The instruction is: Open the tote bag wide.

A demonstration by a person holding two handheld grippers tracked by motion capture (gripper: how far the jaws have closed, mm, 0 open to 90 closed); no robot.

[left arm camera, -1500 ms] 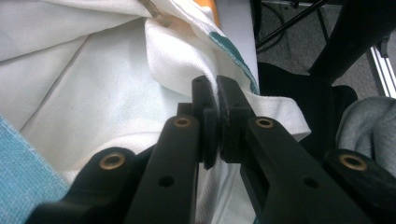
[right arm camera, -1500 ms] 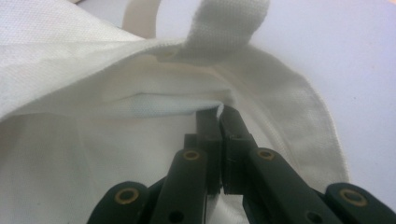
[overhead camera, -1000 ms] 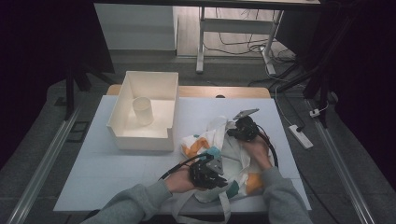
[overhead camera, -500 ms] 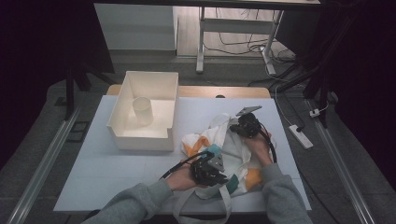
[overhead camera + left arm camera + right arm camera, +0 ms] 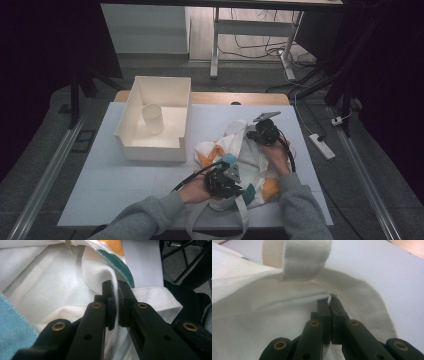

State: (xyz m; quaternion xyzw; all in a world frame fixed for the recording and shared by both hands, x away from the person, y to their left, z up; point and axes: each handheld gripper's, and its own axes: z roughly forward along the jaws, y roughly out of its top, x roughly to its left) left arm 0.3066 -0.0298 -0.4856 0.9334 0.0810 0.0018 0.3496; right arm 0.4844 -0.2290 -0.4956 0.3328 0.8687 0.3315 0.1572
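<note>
The white cloth bag [image 5: 240, 160], printed with orange and teal patches, lies rumpled near the table's front right corner, one long strap [image 5: 235, 220] trailing over the front edge. Both tools have hold of it: the left gripper [image 5: 116, 305] is clamped on a fold of the hem beside a teal patch, and the right gripper [image 5: 329, 312] is pinched tight on the rim of the bag's mouth just under the looped handle [image 5: 305, 258]. From the high view the left gripper [image 5: 225, 181] works the near side and the right gripper [image 5: 262, 131] the far side, so this looks like the step of pulling the mouth open or spreading the cloth flat. I'd guess the next move calls for drawing the two grips apart evenly, keeping the fabric taut without letting it slip from the pads. There's bare table [image 5: 150, 185] toward the front left to spread into. The white bin [image 5: 156, 150], with a cup [image 5: 153, 118] standing inside, sits just beside the bag on the left, so room there is tighter, and the right edge is near.
</note>
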